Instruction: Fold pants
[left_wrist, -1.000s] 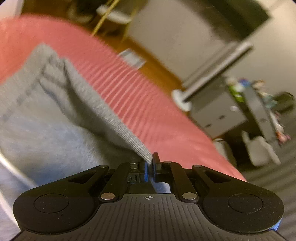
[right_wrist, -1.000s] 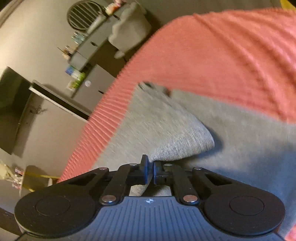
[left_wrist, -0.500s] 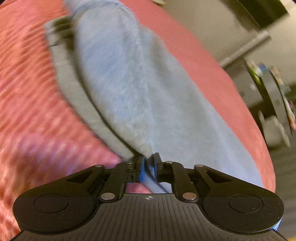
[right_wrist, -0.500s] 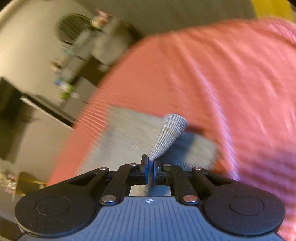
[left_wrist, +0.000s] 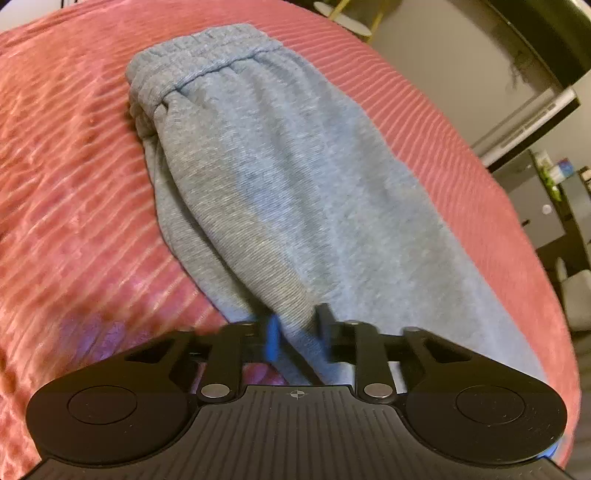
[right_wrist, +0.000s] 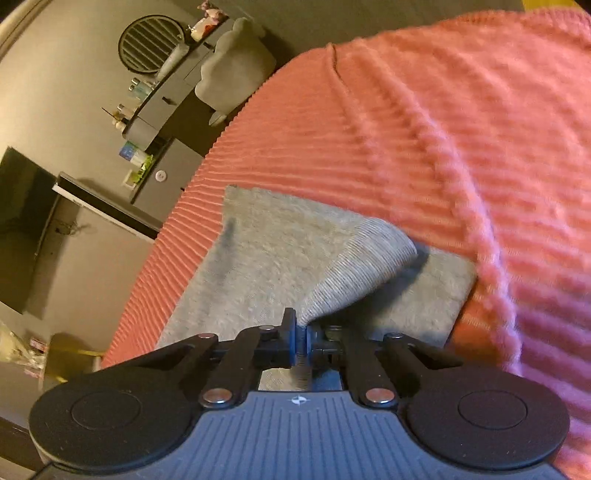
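One second back both my tongs pinched pants (left_wrist: 280, 192); now left gripper (left_wrist: 295, 332) spread, cloth loose between. Right gripper (right_wrist: 303, 332) still clamps cuff (right_wrist: 365, 262). Pants on red blanket (left_wrist: 74, 184); fold nearly laid.

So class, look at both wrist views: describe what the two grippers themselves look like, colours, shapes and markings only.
Both look alike. The left gripper is matte black: a ribbed body, two round discs at the sides, angled link arms with silver rivets, a small crosshair mark at centre, and blue pads inside the fingers. The right gripper has the same build, its ribbed body looking bluish-grey. No cables or sleeves show.
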